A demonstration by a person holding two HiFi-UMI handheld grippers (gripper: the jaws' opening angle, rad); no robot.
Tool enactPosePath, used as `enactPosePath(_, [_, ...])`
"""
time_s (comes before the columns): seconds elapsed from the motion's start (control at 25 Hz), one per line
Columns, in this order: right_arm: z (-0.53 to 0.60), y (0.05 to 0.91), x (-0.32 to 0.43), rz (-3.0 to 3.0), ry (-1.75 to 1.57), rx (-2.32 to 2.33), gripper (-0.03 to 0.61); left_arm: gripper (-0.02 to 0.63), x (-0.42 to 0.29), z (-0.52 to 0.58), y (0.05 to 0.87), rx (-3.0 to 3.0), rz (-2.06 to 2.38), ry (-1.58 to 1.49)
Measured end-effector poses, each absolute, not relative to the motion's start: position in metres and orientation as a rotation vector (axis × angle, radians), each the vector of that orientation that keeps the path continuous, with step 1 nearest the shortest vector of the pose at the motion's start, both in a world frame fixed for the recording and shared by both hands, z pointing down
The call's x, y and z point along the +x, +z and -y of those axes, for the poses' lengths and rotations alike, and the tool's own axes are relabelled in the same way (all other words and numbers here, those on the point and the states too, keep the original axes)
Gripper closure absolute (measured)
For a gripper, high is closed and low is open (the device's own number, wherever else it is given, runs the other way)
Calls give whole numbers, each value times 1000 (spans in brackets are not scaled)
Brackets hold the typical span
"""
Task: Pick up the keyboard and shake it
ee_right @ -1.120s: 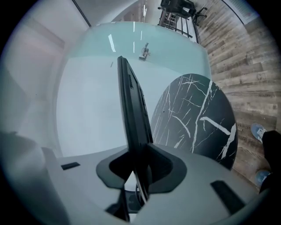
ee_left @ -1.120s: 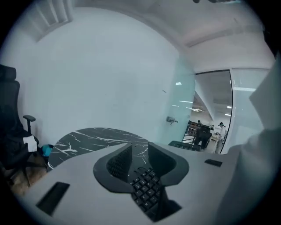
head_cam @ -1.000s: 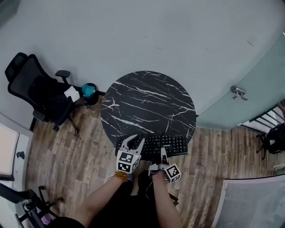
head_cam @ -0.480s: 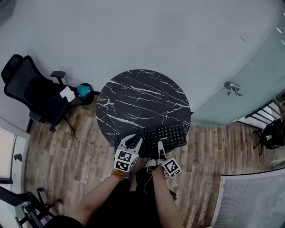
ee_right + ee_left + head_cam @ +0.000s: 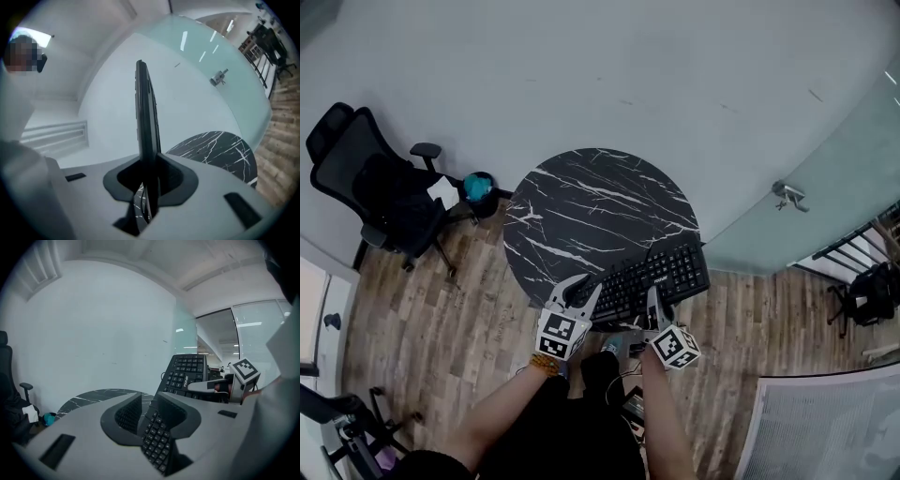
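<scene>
A black keyboard (image 5: 654, 277) hangs tilted over the near edge of the round black marble table (image 5: 591, 202), its right end swung farther away. My left gripper (image 5: 581, 292) is shut on its left end; in the left gripper view the keys (image 5: 157, 441) sit clamped between the grey pads (image 5: 126, 416). My right gripper (image 5: 652, 302) grips the near long edge, its jaws closing on it. The right gripper view shows the keyboard (image 5: 145, 108) edge-on, standing upright between the pads of my right gripper (image 5: 149, 180). The right gripper (image 5: 206, 386) also shows from the left gripper view.
A black office chair (image 5: 380, 192) with a white paper on its seat stands at the left, a teal object (image 5: 478, 187) beside it. A frosted glass door with a metal handle (image 5: 792, 195) is at the right. Wooden floor (image 5: 441, 319) surrounds the table.
The keyboard has turned and lifted: its right end has swung away and to the right. Both grippers have moved with it, the right one farther right.
</scene>
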State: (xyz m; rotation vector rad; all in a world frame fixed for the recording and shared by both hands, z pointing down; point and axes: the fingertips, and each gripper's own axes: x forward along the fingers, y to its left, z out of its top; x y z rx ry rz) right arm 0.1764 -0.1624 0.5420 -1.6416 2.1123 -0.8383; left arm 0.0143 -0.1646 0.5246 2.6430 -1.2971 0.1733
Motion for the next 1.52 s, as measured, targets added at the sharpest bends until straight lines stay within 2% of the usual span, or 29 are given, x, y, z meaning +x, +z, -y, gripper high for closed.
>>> enactPosePath(0.32, [175,516,172,-2434,-462,-1854,503,505,0,160,520,2645,1341,172])
enactPosePath(0.64, [189,489,145,-2820,328,-2110,502,506,-19,157,534,2594,1396,198])
enactPosePath(0.88, [184,519,126,-2948,966,-2256,502,508,-26,153,536,2606,1421,190])
enactPosePath(1.0, [181,542,115,-3014,1165,-2252,502,508,-32,148,540,2605,1428,192])
enactPosePath(1.24, [173,580,105,-3112,1174,-2231,500,508,-44,141,556,2577,1439,242])
enactPosePath(1.52, [174,576,114,-3067,925,-2299,499,508,-47,141,557,2589,1448,270])
